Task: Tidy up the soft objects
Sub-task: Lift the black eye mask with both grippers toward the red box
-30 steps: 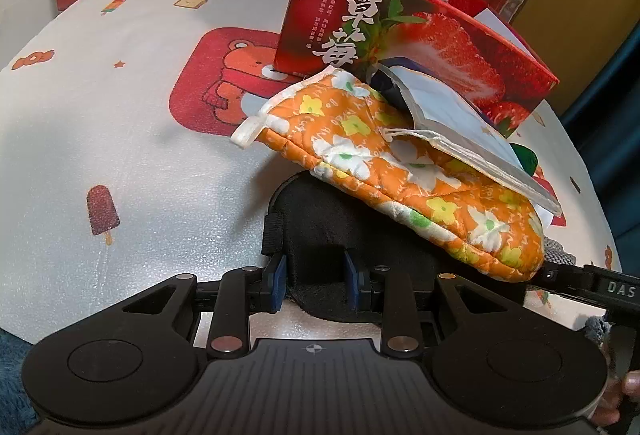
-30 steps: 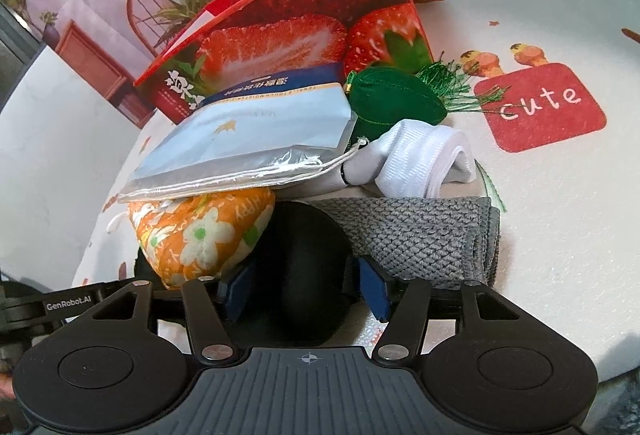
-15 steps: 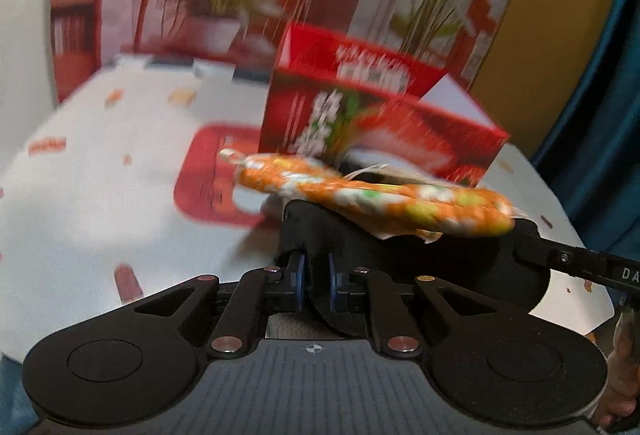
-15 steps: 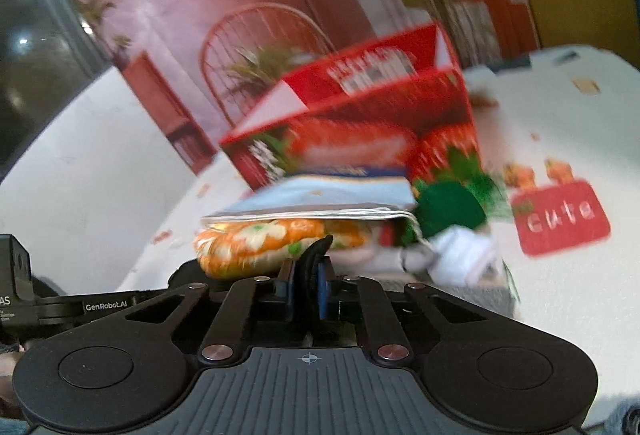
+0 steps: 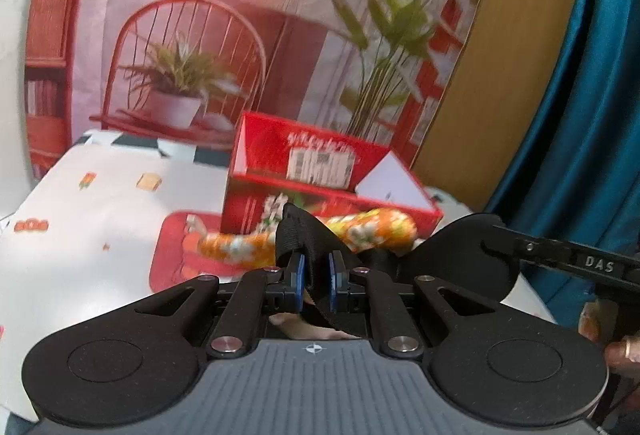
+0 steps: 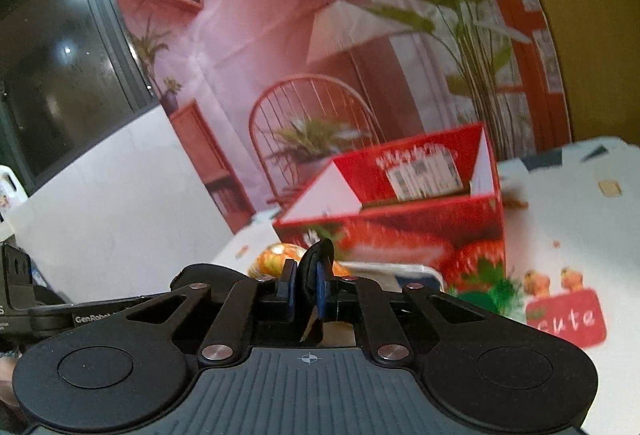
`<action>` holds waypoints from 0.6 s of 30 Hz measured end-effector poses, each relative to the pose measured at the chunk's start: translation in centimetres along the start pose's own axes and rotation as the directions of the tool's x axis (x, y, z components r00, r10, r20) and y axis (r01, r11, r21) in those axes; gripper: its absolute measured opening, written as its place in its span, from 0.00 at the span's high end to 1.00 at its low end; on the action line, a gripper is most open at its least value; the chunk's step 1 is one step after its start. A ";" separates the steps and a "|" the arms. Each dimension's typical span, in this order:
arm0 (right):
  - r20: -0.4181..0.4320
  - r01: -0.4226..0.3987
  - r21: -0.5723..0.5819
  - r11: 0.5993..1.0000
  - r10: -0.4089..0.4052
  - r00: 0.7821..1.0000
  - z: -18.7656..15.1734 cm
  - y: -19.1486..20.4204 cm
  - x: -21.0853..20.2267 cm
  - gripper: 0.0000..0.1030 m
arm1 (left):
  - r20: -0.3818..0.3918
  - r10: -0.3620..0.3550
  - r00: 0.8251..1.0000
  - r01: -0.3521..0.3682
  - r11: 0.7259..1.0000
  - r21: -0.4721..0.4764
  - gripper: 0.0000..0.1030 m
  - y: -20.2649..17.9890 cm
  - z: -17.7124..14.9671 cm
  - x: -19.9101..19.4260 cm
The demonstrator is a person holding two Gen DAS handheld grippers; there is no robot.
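Both the left gripper and right gripper pinch opposite edges of a floppy black fabric piece, held above the table in front of the open red strawberry-printed cardboard box, likely needing carrying forward and dropping inside.

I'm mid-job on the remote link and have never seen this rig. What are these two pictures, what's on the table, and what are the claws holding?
There is no robot arm: a person holds a two-finger claw in each hand, with a fisheye camera on each looking along its fingers. One picture is from the left claw, the other from the right claw. Both claws are shut on the same black cloth, one at each end. On the table stand a red strawberry box, open on top, and in front of it an orange flowered mitt. Other items near the box are too blurred to name.
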State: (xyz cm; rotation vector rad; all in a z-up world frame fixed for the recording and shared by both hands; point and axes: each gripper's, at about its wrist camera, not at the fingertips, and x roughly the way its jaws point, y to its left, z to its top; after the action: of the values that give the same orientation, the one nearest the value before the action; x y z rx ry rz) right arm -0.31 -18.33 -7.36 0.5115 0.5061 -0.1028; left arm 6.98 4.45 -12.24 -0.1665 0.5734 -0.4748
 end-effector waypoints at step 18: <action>0.105 -0.011 -0.097 0.995 0.021 0.994 6.1 1.2 0.1 0.91 | 0.191 -0.010 0.981 -0.012 0.993 0.115 0.89 -3.9 6.4 -1.3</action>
State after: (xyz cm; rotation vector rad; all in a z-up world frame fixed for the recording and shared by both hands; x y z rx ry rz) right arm 2.77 -20.28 -2.26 0.4135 0.4013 -0.0888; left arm 8.14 1.79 -5.24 -0.0999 0.3561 -0.4836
